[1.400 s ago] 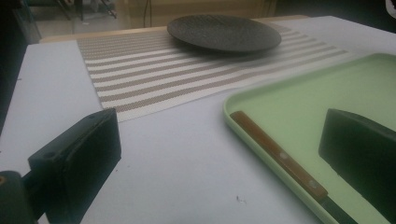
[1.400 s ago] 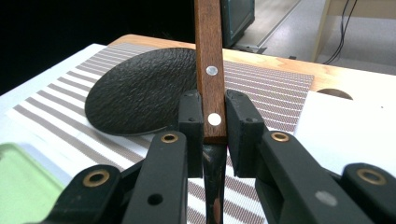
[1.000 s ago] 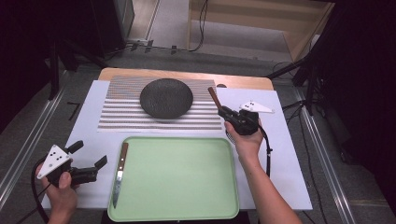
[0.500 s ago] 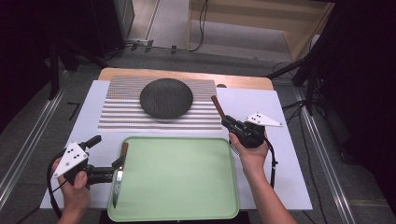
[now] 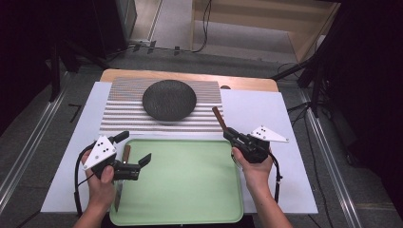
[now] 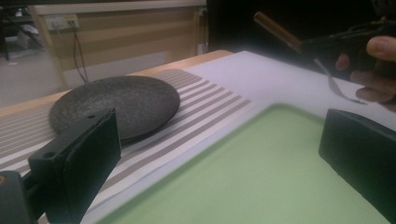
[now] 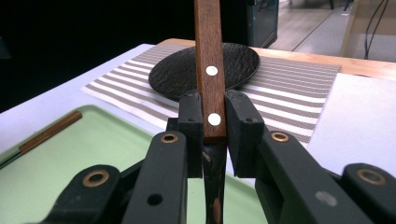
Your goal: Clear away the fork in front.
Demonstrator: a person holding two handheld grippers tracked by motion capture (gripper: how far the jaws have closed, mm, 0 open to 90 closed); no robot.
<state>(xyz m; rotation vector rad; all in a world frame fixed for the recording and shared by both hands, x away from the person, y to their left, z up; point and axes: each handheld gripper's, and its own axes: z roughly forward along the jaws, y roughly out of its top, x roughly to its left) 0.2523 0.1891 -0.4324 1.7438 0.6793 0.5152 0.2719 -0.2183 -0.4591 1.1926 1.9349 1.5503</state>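
Note:
My right gripper is shut on a wooden-handled piece of cutlery. It hovers at the right rim of the green tray. The riveted handle points away toward the black plate, and a thin metal end hangs below the jaws. My left gripper is open with nothing between its jaws, over the tray's left part. A second wooden-handled knife lies along the tray's left edge, partly under the left gripper.
The plate rests on a striped placemat on a white table cover. A wooden table edge runs along the far side. Dark stands and cables are on the floor beyond.
The left gripper has moved right and a little up, from beside the tray to over its left edge. The right gripper has drawn back toward the person with the cutlery still clamped.

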